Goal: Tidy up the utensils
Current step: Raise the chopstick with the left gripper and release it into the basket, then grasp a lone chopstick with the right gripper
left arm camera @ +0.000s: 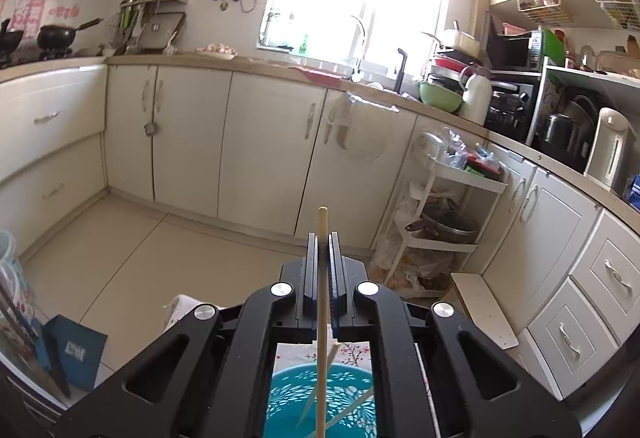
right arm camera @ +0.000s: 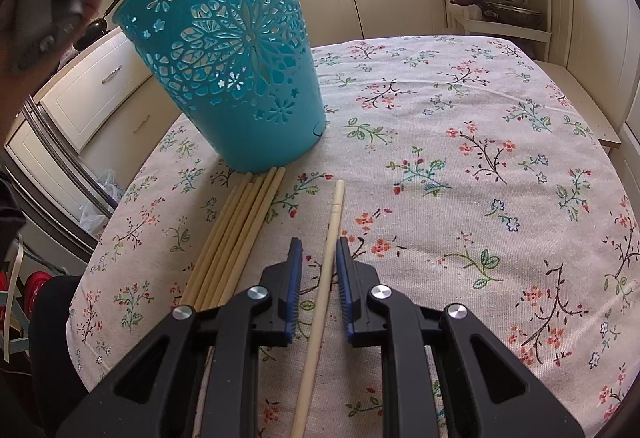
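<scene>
While the left gripper [left arm camera: 322, 238] clamps one chopstick [left arm camera: 321, 318] above the teal basket [right arm camera: 224, 50], the right gripper [right arm camera: 318, 246] stands apart around a pale chopstick [right arm camera: 326, 270] on the floral cloth [right arm camera: 480, 158], right of the bundle [right arm camera: 236, 230].

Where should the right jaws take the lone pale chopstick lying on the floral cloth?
Grip the lone pale chopstick mid-shaft, coming from above, jaws across its width. It lies flat, apart from the bundle of wooden chopsticks, and the right gripper already straddles it.

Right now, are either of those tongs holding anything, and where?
The left tongs pinch a chopstick near its upper end. The right tongs straddle a lying chopstick, not gripping.
</scene>
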